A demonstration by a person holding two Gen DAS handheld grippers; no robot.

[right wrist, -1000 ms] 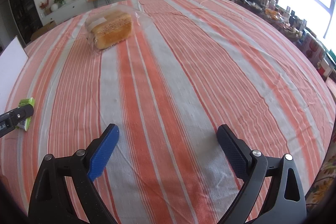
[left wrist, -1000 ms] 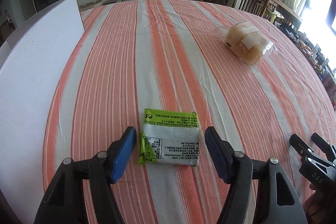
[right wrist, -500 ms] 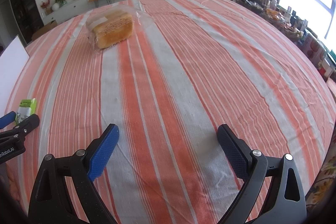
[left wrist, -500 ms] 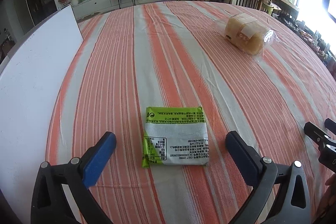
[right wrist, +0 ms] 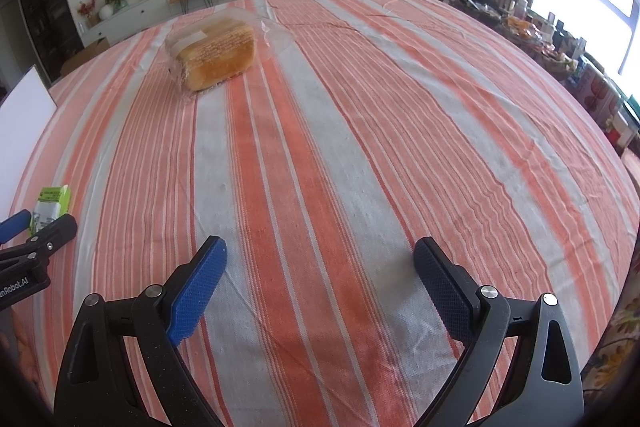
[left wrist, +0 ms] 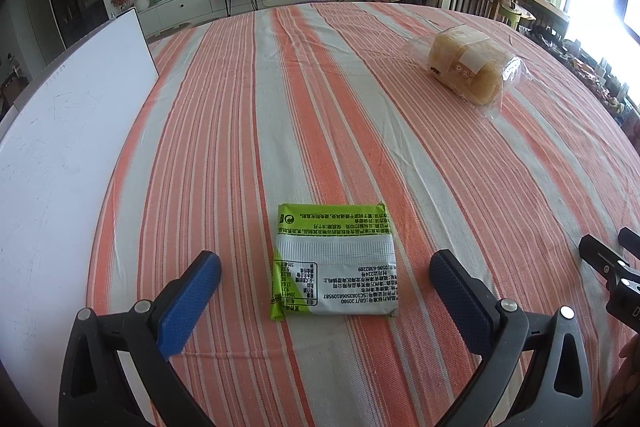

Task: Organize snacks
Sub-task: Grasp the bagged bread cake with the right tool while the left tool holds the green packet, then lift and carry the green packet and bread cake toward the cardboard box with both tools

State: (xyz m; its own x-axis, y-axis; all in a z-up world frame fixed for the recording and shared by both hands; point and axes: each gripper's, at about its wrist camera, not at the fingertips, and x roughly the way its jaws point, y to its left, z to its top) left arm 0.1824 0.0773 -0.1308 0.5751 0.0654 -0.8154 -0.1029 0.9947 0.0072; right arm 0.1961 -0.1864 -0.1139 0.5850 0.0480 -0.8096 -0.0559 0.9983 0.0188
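On the striped tablecloth (left wrist: 224,131), both claws gape: left claw (left wrist: 325,277) flanks the green packet (left wrist: 334,261) (bread bag (left wrist: 470,73) beyond), right claw (right wrist: 320,267) grasps nothing.

On the tablecloth (left wrist: 224,147), the snack packet (left wrist: 334,261) lies flat just ahead of your left gripper (left wrist: 325,285). The bagged bread loaf (left wrist: 468,71) sits far beyond, to its right. A board (left wrist: 60,147) lies along the left.

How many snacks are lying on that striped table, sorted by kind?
Green and white packet: 1
Bagged loaf of bread: 1
Total: 2 snacks on the striped tablecloth.
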